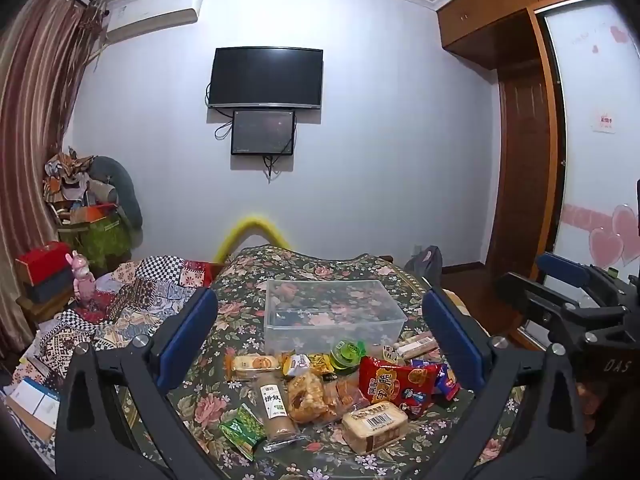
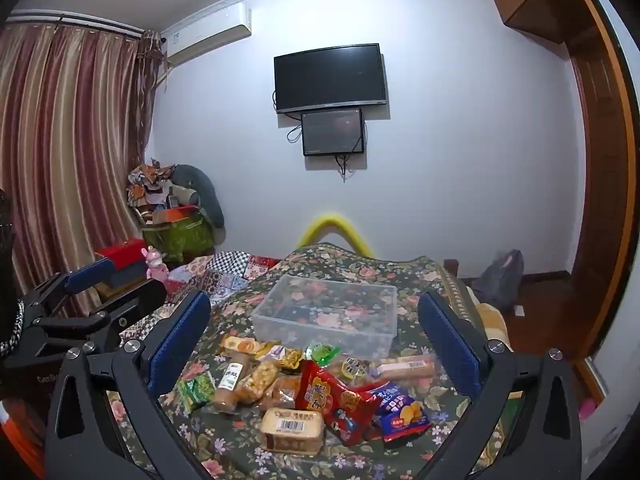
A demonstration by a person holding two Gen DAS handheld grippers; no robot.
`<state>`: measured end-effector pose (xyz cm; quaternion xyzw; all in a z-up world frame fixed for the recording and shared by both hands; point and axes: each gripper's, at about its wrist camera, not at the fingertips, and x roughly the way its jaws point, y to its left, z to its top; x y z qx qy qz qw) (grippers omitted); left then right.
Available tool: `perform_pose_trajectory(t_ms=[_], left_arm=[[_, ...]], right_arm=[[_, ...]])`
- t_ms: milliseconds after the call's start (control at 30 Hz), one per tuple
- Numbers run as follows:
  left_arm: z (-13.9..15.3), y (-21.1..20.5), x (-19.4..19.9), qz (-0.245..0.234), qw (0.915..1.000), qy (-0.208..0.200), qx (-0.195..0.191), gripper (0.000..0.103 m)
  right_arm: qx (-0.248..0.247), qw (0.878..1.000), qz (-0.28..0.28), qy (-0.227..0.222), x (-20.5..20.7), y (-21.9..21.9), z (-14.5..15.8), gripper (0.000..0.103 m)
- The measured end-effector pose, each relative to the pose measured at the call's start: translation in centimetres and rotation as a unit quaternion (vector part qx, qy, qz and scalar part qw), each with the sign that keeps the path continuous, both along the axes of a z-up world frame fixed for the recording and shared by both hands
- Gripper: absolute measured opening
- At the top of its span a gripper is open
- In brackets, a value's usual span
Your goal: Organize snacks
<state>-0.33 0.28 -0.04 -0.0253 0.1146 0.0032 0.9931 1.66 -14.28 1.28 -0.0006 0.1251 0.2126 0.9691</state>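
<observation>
Both the left gripper (image 1: 320,332) and the right gripper (image 2: 314,330) hang spread wide and empty above the flowered bedspread (image 1: 248,280). Low in the frame lies a heap of packaged snacks (image 1: 340,388); the red crinkled snack bag (image 2: 340,404) runs diagonally. Just behind, mid-frame, the clear rectangular plastic box (image 1: 334,316) sits long side across.

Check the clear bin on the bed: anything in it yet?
Empty. The floral cover shows through the clear bin floor and walls; all snacks lie outside, in front of it.
</observation>
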Motion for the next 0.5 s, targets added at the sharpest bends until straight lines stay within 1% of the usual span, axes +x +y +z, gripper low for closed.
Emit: perform_pose_trajectory(t_ms=[500], left_arm=[[-0.13, 0.46, -0.21, 0.007, 1.0, -0.001, -0.006, 0.103]], right_arm=[[0.0, 1.0, -0.001, 0.001, -0.18, 0.23, 0.03, 0.103]])
